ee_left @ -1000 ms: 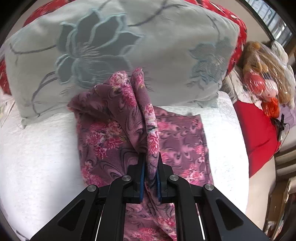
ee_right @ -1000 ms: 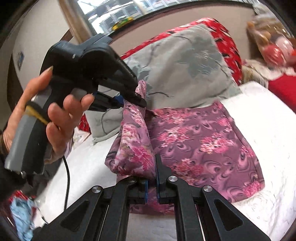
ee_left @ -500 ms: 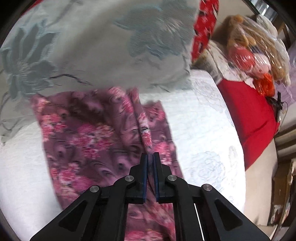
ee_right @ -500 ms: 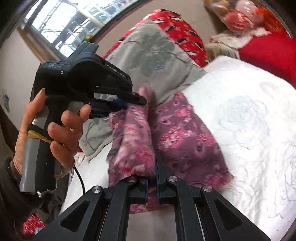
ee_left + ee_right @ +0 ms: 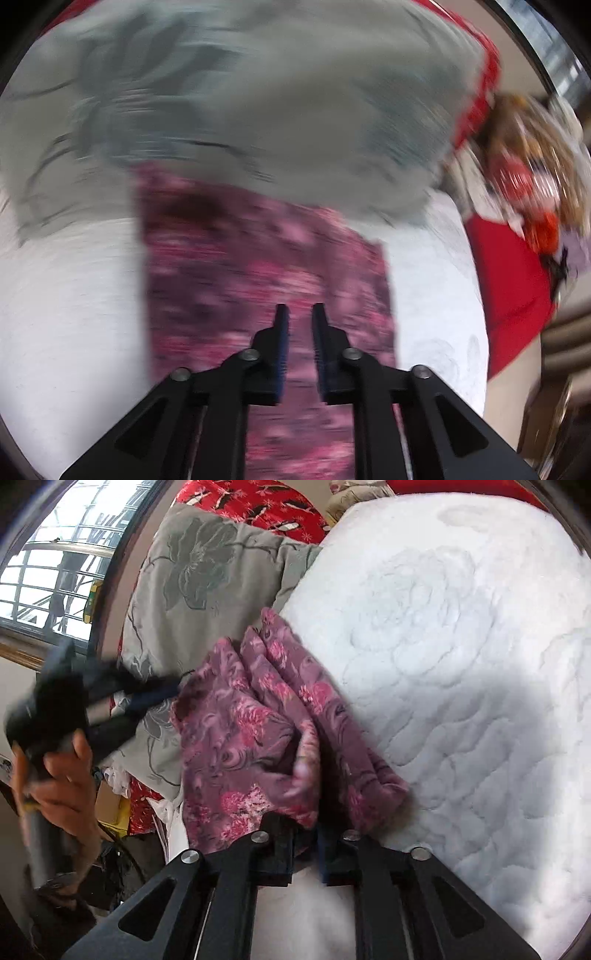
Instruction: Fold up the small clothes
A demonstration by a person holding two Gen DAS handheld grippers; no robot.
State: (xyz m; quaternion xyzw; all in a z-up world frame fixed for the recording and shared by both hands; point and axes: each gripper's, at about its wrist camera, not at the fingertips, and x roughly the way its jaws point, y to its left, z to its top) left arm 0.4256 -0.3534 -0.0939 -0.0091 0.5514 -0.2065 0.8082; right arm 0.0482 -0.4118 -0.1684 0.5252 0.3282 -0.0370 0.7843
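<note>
Purple floral cloth folded over and being let go

Purple floral garment (image 5: 258,295) lies on the white quilted bed (image 5: 461,664), its far edge just below the grey flowered pillow (image 5: 258,110). Seen from the left wrist, though blurred, it reads as a flat rectangle, which suggests one fold has been laid down. The left hand-held gripper (image 5: 299,314) hangs over the cloth's near half with a narrow gap between its jaws; they have just been opening, and nothing is pinched between them, only cloth lying beneath.

From the right wrist the picture is less tidy. On the side away from the pillow, the garment bunches in loose ridges up against the right hand-held gripper (image 5: 306,834). Those jaws have also just been opening; a fold of cloth sits between them, but the tips are hidden by the fabric, so I cannot tell whether the pads still press on it.

My reading: the first fold is roughly placed and both grips are being released. Left to do: flatten the rumpled end, square the edges, and likely fold again to a smaller packet.
</note>
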